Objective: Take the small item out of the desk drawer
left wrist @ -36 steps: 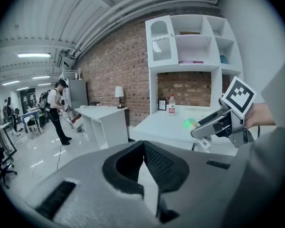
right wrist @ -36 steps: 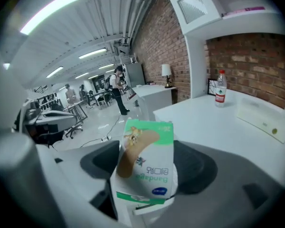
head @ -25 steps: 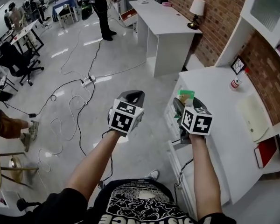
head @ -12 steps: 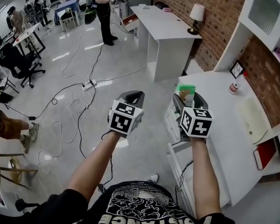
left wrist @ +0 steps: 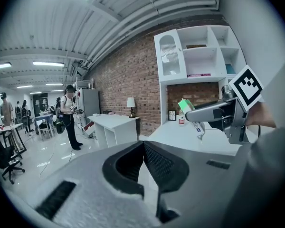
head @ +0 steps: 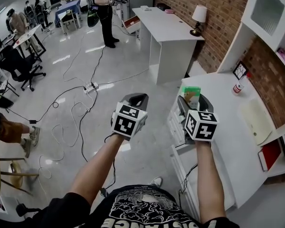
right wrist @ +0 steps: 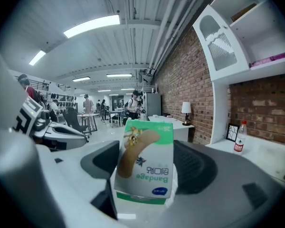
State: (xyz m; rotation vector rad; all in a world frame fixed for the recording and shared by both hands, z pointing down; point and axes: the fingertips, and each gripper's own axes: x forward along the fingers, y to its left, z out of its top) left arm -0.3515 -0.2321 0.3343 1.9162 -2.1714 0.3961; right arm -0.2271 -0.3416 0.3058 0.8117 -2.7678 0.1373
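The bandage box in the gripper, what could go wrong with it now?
1. The bandage box sits tilted in the right gripper and sticks out far past the jaws, so it might slip out.
2. It is held near the edge of the white desk, so a drop could land on the floor instead.
3. Cables trail across the floor; a careless step that way could trip the person.

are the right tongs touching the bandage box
Touching. The right gripper view shows the right tongs closed on the bandage box, with both pads pressed against its sides.
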